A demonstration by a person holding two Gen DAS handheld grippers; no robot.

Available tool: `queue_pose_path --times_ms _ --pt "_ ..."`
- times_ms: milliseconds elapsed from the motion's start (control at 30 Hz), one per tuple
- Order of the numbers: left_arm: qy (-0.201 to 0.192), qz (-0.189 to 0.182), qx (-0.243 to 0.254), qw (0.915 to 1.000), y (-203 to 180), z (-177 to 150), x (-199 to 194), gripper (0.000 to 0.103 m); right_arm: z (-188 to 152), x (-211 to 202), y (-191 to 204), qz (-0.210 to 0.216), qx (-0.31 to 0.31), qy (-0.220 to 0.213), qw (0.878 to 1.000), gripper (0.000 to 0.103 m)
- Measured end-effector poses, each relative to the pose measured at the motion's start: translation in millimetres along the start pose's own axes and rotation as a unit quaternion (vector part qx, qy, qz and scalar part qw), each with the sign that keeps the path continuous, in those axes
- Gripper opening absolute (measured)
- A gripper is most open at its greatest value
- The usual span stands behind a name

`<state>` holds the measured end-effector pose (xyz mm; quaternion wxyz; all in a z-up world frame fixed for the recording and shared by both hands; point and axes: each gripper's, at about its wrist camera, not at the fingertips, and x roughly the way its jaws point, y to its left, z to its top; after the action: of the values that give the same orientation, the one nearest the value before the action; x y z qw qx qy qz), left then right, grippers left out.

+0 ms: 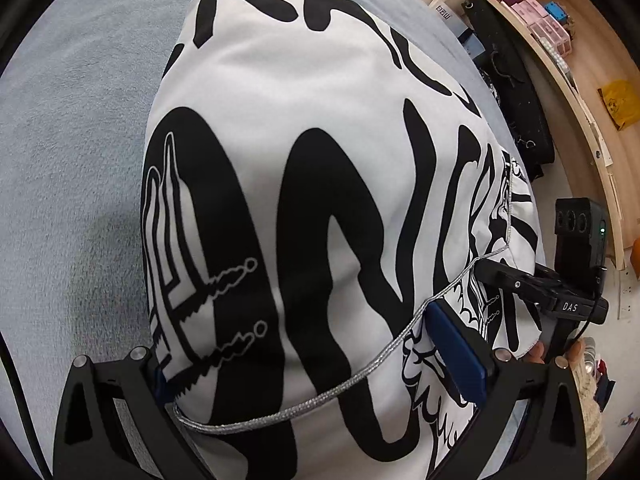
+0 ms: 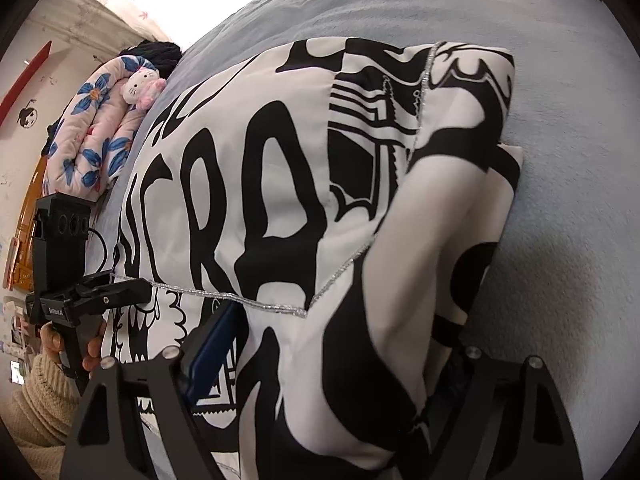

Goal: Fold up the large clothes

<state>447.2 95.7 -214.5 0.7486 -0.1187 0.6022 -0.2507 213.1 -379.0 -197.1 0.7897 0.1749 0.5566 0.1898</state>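
Cloth filled both wrist views: a large white garment (image 1: 320,184) printed with heavy black lettering and edged with a silver braid was spread, partly folded, over a pale blue-grey blanket (image 1: 72,120). The left gripper (image 1: 320,376) was seen from its own camera with its jaws spread wide; the garment lay between the two fingers, and a blue pad (image 1: 456,352) on the right-hand finger rested against the cloth, but no pinch on it could be made out. The right gripper (image 2: 328,364) was likewise shown with jaws well apart and a thick fold of the garment bulging between them; whether the pads pressed on that fold could not be told. Each gripper was also caught at the edge of the other's view, lying against the garment's braided hem. A cream knitted sleeve (image 2: 36,396) was visible behind the left gripper's handle. Beyond the blanket, a floral quilt (image 2: 92,128) with a plush toy (image 2: 140,84) was seen.
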Motion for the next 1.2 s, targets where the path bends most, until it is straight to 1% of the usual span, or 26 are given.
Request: queue_pose_path --times_ms 100,133,167,200,233,267,300,333,400,433,467,500,567,633,733,867,1000,1067,1200 --pt "-0.001 0.013 0.000 0.9999 -13 2 5 0.102 -1 -2 2 -0.012 0.009 -0.004 1.000 0.077" --pt "-0.004 0.018 0.002 0.9998 -18 2 6 0.098 -2 -2 4 -0.016 0.011 -0.005 1.000 0.076" --pt "-0.006 0.022 0.004 0.9997 -22 1 5 0.096 -2 -3 8 -0.021 0.013 -0.005 1.000 0.073" --pt "-0.011 0.028 0.009 0.9995 -28 0 4 0.090 -2 -3 13 -0.025 0.013 -0.006 1.000 0.068" --pt "-0.016 0.033 0.015 0.9992 -34 -2 2 0.083 -2 -5 17 -0.030 0.011 -0.007 0.999 0.065" --pt "-0.025 0.038 0.022 0.9987 -42 -4 -2 0.078 -3 -7 22 -0.038 0.008 -0.010 0.999 0.060" --pt "-0.033 0.041 0.027 0.9983 -48 -6 -7 0.070 -4 -11 29 -0.048 0.009 -0.016 0.999 0.055" --pt "-0.040 0.042 0.032 0.9978 -54 -8 -11 0.060 -5 -14 33 -0.053 0.011 -0.021 0.998 0.052" --pt "-0.057 0.042 0.044 0.9965 -69 -14 -21 0.050 -8 -24 47 -0.068 0.010 -0.034 0.997 0.041" --pt "-0.065 0.048 0.054 0.9953 -77 -18 -26 0.048 -9 -29 53 -0.070 0.009 -0.040 0.997 0.038" --pt "-0.072 0.056 0.062 0.9940 -86 -23 -30 0.048 -11 -34 59 -0.073 0.007 -0.046 0.996 0.033" --pt "-0.078 0.062 0.068 0.9926 -94 -28 -34 0.046 -14 -38 67 -0.078 0.005 -0.050 0.996 0.030" --pt "-0.086 0.069 0.079 0.9907 -105 -38 -44 0.045 -23 -44 82 -0.087 0.000 -0.055 0.995 0.029" --pt "-0.092 0.076 0.090 0.9887 -115 -48 -57 0.045 -34 -48 97 -0.086 -0.002 -0.058 0.995 0.028" --pt "-0.097 0.079 0.094 0.9876 -126 -64 -77 0.045 -50 -53 119 -0.068 0.001 -0.065 0.996 0.027" --pt "-0.107 0.087 0.099 0.9854 -130 -89 -107 0.045 -66 -52 160 -0.051 -0.009 -0.071 0.996 0.027" --pt "-0.115 0.090 0.086 0.9855 -117 -111 -137 0.045 -68 -42 205 -0.032 -0.027 -0.066 0.997 0.027" --pt "-0.120 0.089 0.078 0.9857 -98 -127 -153 0.045 -65 -35 230 -0.025 -0.040 -0.063 0.997 0.027" --pt "-0.131 0.095 0.063 0.9848 -65 -139 -180 0.045 -55 -17 275 -0.012 -0.065 -0.061 0.996 0.027"
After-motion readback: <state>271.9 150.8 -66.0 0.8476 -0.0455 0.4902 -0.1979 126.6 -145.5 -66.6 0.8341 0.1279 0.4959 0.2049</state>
